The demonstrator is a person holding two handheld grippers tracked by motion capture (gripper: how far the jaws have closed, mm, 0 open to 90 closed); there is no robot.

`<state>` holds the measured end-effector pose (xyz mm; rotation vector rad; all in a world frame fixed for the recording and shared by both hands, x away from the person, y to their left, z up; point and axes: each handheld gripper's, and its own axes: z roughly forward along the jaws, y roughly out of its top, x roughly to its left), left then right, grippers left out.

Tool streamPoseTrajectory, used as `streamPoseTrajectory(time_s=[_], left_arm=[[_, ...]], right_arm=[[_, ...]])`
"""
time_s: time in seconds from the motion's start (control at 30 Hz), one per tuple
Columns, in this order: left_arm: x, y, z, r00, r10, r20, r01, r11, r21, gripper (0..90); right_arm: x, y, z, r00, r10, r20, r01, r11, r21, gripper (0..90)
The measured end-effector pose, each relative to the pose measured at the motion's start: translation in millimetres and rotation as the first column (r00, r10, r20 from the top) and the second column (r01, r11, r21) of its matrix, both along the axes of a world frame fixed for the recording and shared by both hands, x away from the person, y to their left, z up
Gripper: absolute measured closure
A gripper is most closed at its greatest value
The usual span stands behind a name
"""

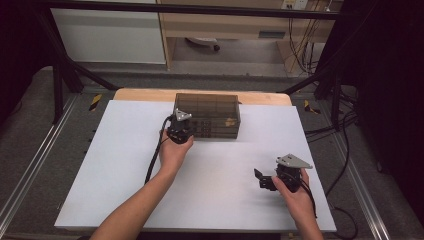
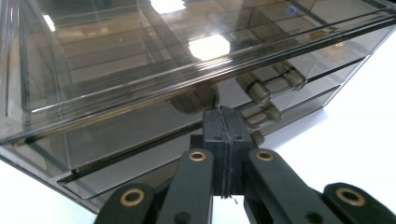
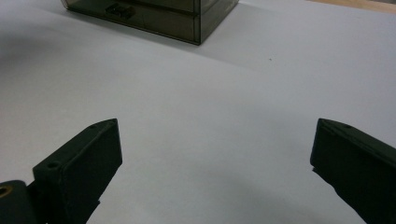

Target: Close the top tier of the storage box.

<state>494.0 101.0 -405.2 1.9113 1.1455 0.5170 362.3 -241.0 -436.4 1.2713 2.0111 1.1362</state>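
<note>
Left gripper (image 1: 179, 131) is sitting right at the front of the box (image 1: 207, 116), near that face's left end, and its jaws are pressed flat together with nothing showing between the pads. In the left gripper view, the closed tips (image 2: 223, 122) are pointing at a rounded handle (image 2: 194, 98) on a drawer front, just below the box's top edge; whether they are touching it I cannot tell. The person's left hand (image 1: 174, 150) is wrapping the gripper from behind, with the forearm running down to the table's near edge.

Smoky and see-through, the box is standing toward the back of the white table (image 1: 125, 165), about the middle of its width. Behind its front, in the left gripper view, several small cylinders (image 2: 261, 91) are lying in stacked drawers.

Right gripper (image 1: 262, 179) is resting low over the table near its front right corner, well apart from the box, held in the right hand (image 1: 295, 192). Its jaws are standing wide apart with only bare table between them. In the right gripper view, the box's corner (image 3: 198, 23) is showing far off at the top.
</note>
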Motion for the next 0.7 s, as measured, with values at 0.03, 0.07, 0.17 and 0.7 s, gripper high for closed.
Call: streamPoseTrajectory(time_s=[0.03,0.07,0.17,0.7], left_arm=[[0.2,-0.1,-0.4,1.0000,-0.002,-0.002,0.002,1.0000,0.002,90.0],[0.1,-0.5,-0.4,1.0000,-0.001,0.000,0.001,1.0000,0.001,90.0],[0.3,-1.2,0.8,1.0000,-0.005,0.002,0.005,1.0000,0.005,90.0],[0.7,-5.6,4.5,0.9998,-0.016,0.011,0.016,0.9998,0.010,90.0]], right_arm=[[0.0,0.0,0.0,1.0000,-0.001,0.000,0.001,1.000,-0.001,2.7],[0.1,-0.1,-0.2,1.0000,0.000,0.000,0.000,1.000,-0.003,2.7],[0.1,0.3,-0.5,1.0000,-0.002,-0.005,0.002,1.000,-0.003,2.7],[0.0,-0.6,-0.1,1.0000,-0.003,-0.003,0.003,1.000,0.002,2.7]])
